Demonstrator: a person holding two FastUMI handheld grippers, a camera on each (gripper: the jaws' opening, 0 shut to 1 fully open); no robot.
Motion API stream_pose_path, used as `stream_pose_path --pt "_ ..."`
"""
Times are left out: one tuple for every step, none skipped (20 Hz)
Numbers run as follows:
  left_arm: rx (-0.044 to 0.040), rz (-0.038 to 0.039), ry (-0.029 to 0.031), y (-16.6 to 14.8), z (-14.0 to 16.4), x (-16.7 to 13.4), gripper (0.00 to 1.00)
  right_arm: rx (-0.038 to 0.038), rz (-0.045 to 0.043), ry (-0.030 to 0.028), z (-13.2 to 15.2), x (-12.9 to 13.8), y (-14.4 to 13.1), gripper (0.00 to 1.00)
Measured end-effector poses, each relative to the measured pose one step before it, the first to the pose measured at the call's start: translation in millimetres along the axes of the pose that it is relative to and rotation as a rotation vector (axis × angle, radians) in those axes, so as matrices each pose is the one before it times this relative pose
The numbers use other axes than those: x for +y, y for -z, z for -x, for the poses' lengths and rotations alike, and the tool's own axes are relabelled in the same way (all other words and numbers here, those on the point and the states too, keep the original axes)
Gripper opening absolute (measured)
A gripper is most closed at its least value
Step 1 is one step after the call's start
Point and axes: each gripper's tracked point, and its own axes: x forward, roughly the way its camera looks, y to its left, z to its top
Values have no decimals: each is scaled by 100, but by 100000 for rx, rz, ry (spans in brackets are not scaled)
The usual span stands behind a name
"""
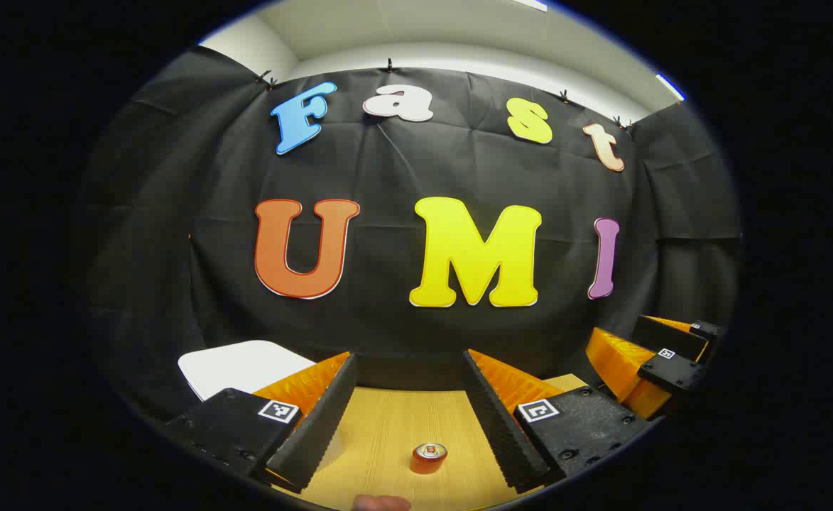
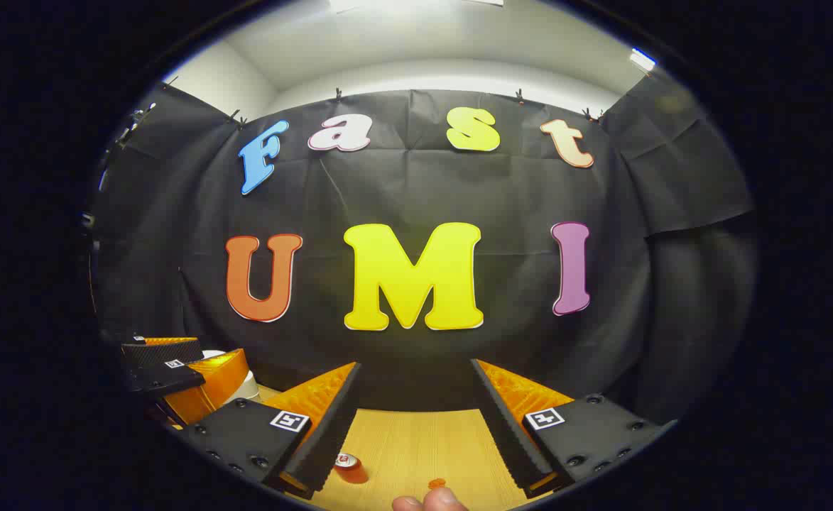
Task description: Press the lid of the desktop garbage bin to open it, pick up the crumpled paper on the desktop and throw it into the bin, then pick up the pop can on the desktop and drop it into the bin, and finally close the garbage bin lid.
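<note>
While both grippers hung raised above the pale wooden table (image 1: 388,433), their fingers stood wide apart and held nothing.

The left gripper (image 1: 407,411) looked down past its fingers at the small red, metal-topped pop can (image 1: 428,458), which stood upright on the table between them and well below their tips; the same can lay near the right gripper (image 2: 416,419), beside its left finger. The white, flat-lidded garbage bin (image 1: 242,365) sat at the table's left, its lid apparently down; the crumpled paper could not be made out. The can probably was light, thin-walled and smooth, so it would dent under hard pressure and might slip; a moderate grip across the middle of its round wall seemed soundest.
</note>
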Motion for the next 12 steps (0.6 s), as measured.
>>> stream_pose_path --pt "-204 -812 236 -186 -142 -225 96 -515 -197 190 -75 -303 -260 94" --pt "109 -904 175 49 -108 -188 96 -906 -494 157 -66 -265 -192 94" --pt "-902 -610 910 -264 -109 -264 96 -722 -384 52 -100 -182 -244 94" --pt "-744 -508 411 -326 -73 -136 96 129 56 389 -108 -247 148 94" --pt "-945 -305 219 -259 36 -56 96 636 -62 -126 -143 -128 131 94" --pt "-97 -120 -364 -147 -159 54 96 812 -92 -30 -78 -53 105 94" --pt "171 118 -118 55 -137 37 96 325 -104 17 -40 -58 22 94" --pt "873 -203 -564 270 -139 64 96 -187 -261 195 -38 -66 -168 94" --pt "635 150 -308 174 -120 71 96 -528 -370 -292 23 -26 -164 94" --pt "525 331 -163 60 -42 -52 96 -230 349 4 -16 -18 22 94" --pt "325 161 -696 56 -45 212 96 157 285 -64 -7 -69 1 94" --pt "-289 139 -316 -118 39 121 96 -42 -66 -137 43 85 0 94"
